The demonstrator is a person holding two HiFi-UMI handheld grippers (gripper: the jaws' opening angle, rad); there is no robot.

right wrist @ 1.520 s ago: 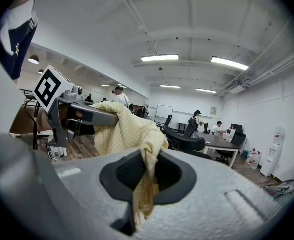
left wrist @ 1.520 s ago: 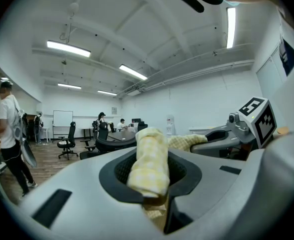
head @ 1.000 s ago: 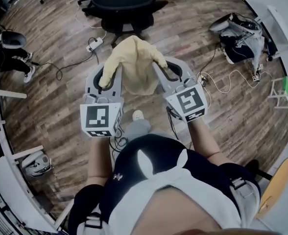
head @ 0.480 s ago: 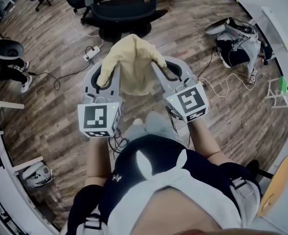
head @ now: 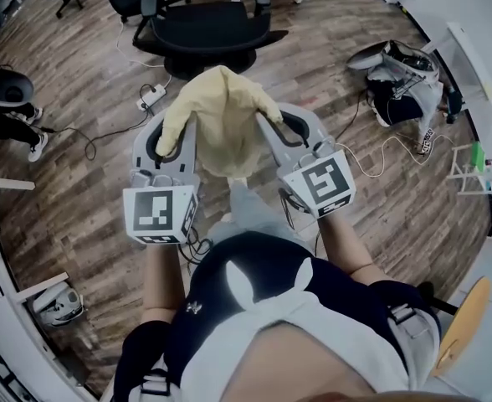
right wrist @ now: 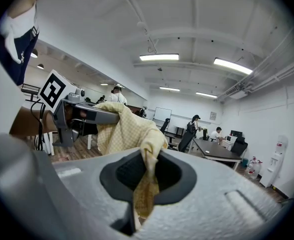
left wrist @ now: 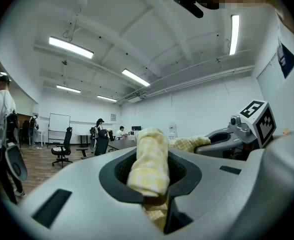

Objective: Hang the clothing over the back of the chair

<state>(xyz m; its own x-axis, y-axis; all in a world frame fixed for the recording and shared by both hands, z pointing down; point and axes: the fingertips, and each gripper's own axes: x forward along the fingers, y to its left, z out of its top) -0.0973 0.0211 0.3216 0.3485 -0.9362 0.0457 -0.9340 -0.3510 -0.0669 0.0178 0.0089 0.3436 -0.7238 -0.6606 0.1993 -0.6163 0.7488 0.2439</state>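
Over the brown wood-plank floor (head: 87, 199), a pale yellow checked cloth garment (head: 221, 120) is held up between two grey handheld grippers.

Largest in the head view, the black office chair with armrests (head: 204, 28) stands on the floor beyond the garment, apart from it and not touching it. The garment humps up in the middle and droops between the two grippers, clear of the floor. The left gripper (left wrist: 149, 184) has its jaws clamped on a thick bunched roll of the fabric, which bulges out above them. The right gripper (right wrist: 142, 189) has its jaws pinched on a thin fold of the same cloth, with a strip hanging below the grip. Near the chair's base lies a small white power strip (head: 151, 96) with a dark cable trailing off to the left.
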